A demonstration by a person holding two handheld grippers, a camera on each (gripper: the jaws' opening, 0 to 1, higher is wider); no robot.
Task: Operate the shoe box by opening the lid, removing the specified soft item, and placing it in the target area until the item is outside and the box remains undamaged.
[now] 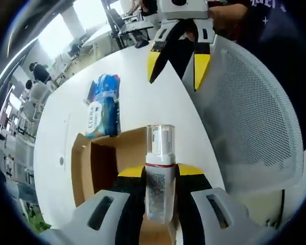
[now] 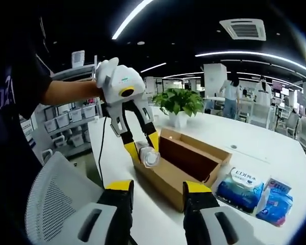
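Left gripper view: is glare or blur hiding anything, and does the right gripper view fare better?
Left gripper view: windows blown out at upper left, bottle in the left gripper sharp, fisheye bends the table. Right gripper view: dim ceiling, even light, cardboard box clear.

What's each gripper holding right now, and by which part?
The left gripper clamps a white bottle around its labelled body, clear cap up, above the open box. The right gripper is open and holds nothing.

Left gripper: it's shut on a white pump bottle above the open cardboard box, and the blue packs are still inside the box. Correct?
Not quite. In the right gripper view the blue packs lie on the table beside the cardboard box. The left gripper does hold the bottle.
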